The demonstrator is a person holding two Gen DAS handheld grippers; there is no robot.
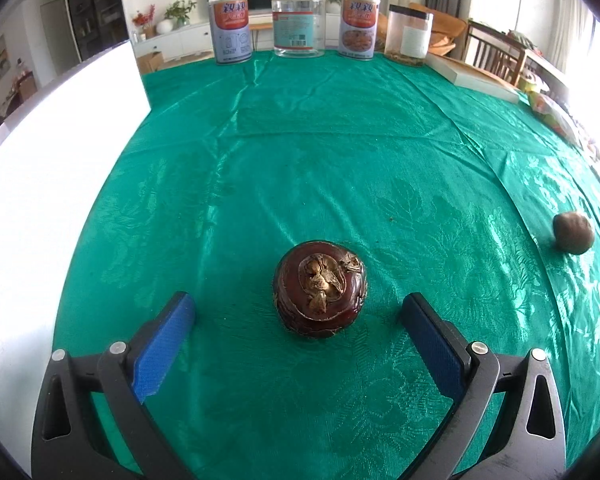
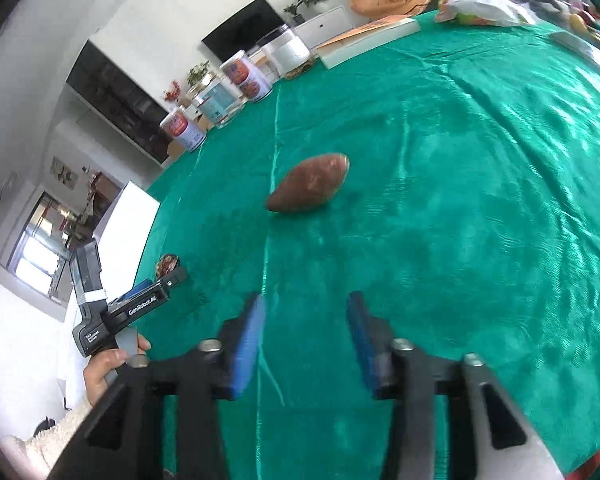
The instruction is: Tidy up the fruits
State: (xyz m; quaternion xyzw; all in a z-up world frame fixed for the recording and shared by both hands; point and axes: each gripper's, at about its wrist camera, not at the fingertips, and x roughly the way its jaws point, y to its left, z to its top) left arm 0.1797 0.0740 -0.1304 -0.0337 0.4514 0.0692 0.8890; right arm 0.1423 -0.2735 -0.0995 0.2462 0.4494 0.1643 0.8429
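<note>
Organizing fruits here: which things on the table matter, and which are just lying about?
Belong to the job:
dark round fruit, ahead of the open left gripper
brown oval fruit, ahead of the open right gripper

Just lying about:
cans
jars
flat box

Glossy green damask cloth (image 1: 300, 152) is covering the table, its woven leaf pattern catching sheen along the creases. The dark red-brown fruit (image 1: 319, 289) is showing a smooth, shiny skin with a rough, papery dry crown. The left tongs (image 1: 296, 312) are showing matt black plastic arms, bright metal rivets and blue textured pads (image 1: 162, 344). At the far edge, a clear glass jar (image 1: 299, 22) is gleaming between paper-labelled tins (image 1: 230, 28).
</note>
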